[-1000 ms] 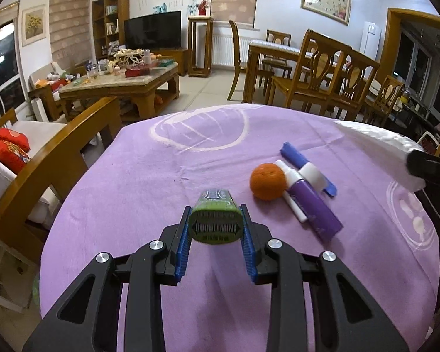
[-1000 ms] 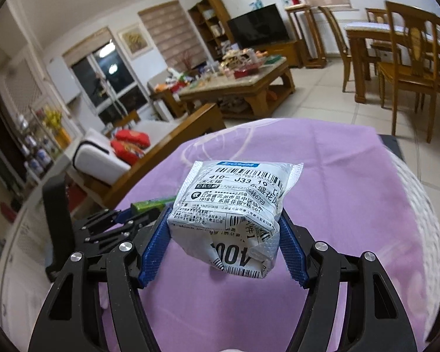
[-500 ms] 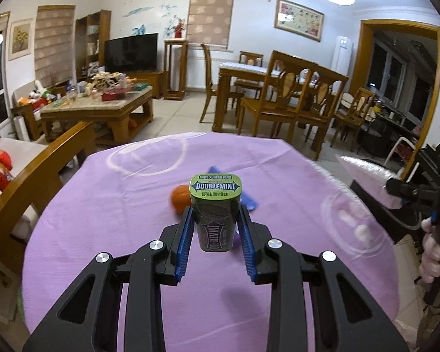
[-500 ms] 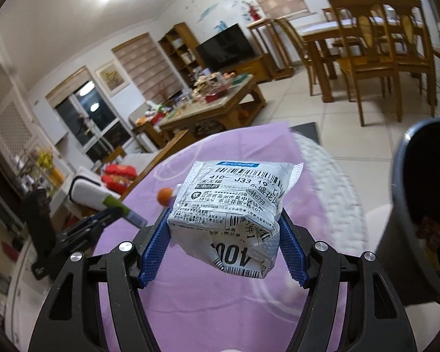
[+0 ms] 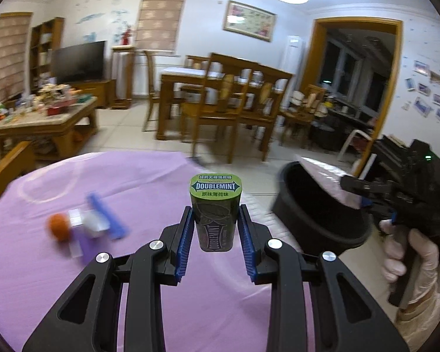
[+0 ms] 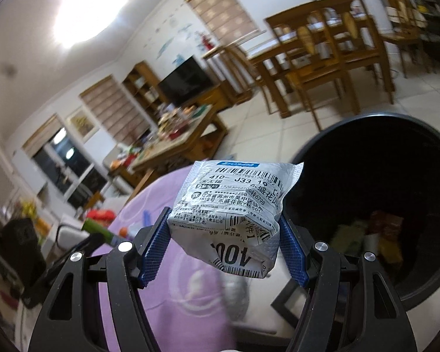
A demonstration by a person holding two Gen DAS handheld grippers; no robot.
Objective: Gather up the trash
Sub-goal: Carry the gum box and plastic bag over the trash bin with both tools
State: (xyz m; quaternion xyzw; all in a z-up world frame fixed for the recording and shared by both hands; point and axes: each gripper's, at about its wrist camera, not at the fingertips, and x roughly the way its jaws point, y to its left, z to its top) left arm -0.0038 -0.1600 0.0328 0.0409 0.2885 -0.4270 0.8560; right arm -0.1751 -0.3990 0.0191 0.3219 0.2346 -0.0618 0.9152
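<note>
Both grippers have swung toward the bin since the earlier frames: the orange and purple items that sat right of centre in the left wrist view now lie at its left, and the bin now fills the right side of both views.

At the left of the left wrist view, an orange (image 5: 57, 226), a purple tube (image 5: 84, 242) and a blue strip (image 5: 106, 219) lie blurred together on the purple tablecloth (image 5: 73, 278). At centre, the left gripper (image 5: 214, 226) is clamped on a green Doublemint gum bottle (image 5: 216, 211), held upright between the blue pads (image 5: 184, 239), lid up, above the cloth. To the right, the black trash bin (image 5: 319, 214) stands just beyond the table edge, and at the far right a gloved hand (image 5: 409, 255) holds the right gripper, with its package over the bin's rim.

In the right wrist view, the tablecloth occupies the lower left. At centre, the right gripper (image 6: 224, 248) is closed tightly on a crumpled white shipping package (image 6: 234, 214) printed with barcodes, squeezed between both pads. Right of it, the bin's dark mouth lies open, with some coloured wrappers (image 6: 372, 234) at the bottom.
</note>
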